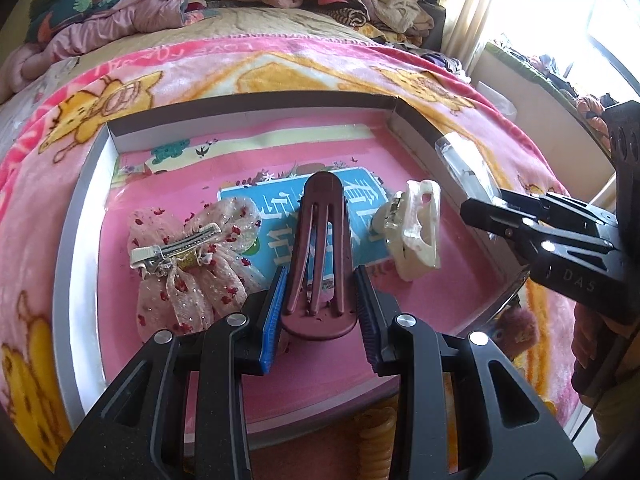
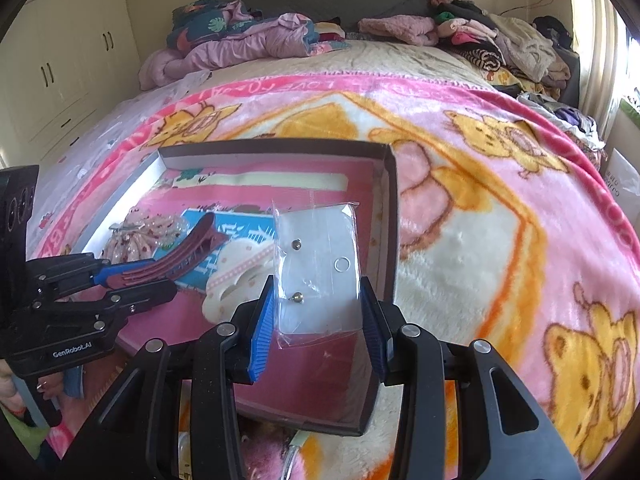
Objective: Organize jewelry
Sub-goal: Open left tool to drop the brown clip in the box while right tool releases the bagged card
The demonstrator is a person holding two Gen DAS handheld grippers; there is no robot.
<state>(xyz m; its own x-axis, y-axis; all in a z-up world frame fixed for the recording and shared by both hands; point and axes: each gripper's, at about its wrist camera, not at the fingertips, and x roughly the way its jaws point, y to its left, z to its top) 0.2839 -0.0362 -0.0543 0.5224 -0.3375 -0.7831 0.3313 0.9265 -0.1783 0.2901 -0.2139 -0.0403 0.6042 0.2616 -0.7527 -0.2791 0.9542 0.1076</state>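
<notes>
Two grippers hold things over the box [image 1: 96, 160]. The left gripper [image 1: 320, 300] squeezes the dark red hair clip [image 1: 320, 240]. The right gripper [image 2: 318, 320] pinches the clear earring bag [image 2: 316, 272] by its edges. That thin bag could slip and fall outside. The bow clip [image 1: 188, 256] and white claw clip [image 1: 416, 232] crowd the floor.
</notes>
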